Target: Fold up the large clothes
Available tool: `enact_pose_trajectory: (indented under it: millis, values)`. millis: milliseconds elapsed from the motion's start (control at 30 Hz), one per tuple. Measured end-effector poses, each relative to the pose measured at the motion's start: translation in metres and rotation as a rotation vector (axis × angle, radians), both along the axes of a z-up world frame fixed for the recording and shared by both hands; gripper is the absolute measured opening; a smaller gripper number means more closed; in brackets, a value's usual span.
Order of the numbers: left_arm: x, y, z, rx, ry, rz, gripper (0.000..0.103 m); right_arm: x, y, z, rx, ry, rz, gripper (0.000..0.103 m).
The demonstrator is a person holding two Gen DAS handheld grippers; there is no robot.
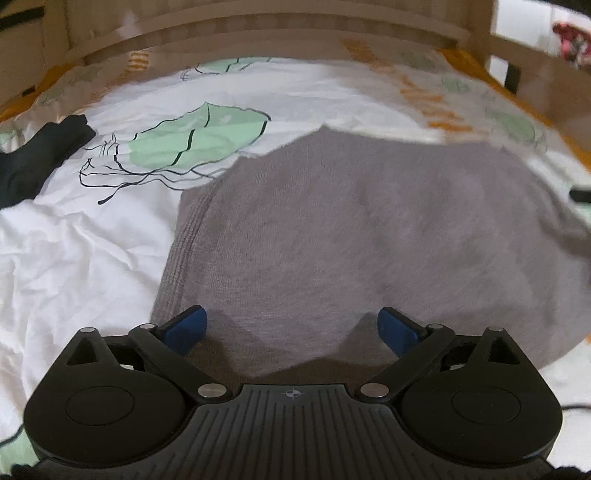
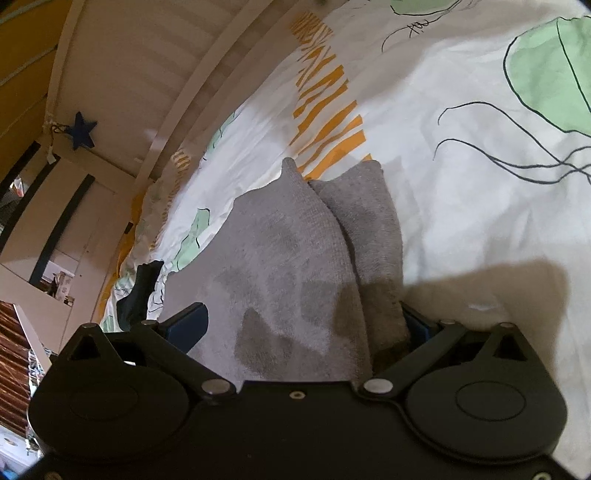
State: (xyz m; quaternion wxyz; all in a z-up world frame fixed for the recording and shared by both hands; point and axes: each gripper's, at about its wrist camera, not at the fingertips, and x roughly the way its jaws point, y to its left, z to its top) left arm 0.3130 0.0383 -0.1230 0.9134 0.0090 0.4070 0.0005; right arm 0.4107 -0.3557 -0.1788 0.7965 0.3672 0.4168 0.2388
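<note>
A grey knitted garment [image 1: 332, 236] lies spread flat on the bed, its ribbed hem along the left side. My left gripper [image 1: 291, 326] hovers over its near edge, open, with nothing between the blue pads [image 1: 188, 326]. In the right wrist view the same grey garment [image 2: 280, 251] has a narrow folded strip [image 2: 373, 229] along its right side. My right gripper [image 2: 303, 325] is open wide, the fabric lies between its fingers, and the strip covers most of the right pad [image 2: 419, 325].
The bed has a white duvet cover [image 1: 74, 258] printed with green jellyfish [image 1: 199, 136] and orange stripes [image 2: 325, 110]. A dark sock-like piece [image 1: 40, 155] lies at the far left. A wooden bed rail [image 1: 258, 26] runs along the far side, and a blue star [image 2: 83, 129] hangs on it.
</note>
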Motion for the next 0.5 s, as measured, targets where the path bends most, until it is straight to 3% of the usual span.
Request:
enact_pose_trajectory:
  millis: [200,300,500]
  values:
    - [-0.004,-0.002,0.018,-0.098,-0.023,0.039,0.094,0.001,0.001,0.000,-0.008,-0.001,0.009,0.103]
    - [-0.001,0.007,0.021,-0.094,-0.032,0.051,0.094,-0.001,0.000,0.000,-0.003,-0.006,0.013,0.103]
    - [0.002,0.055,0.017,-0.100,-0.055,0.200,0.094,-0.003,-0.001,0.000,0.000,-0.014,0.025,0.103]
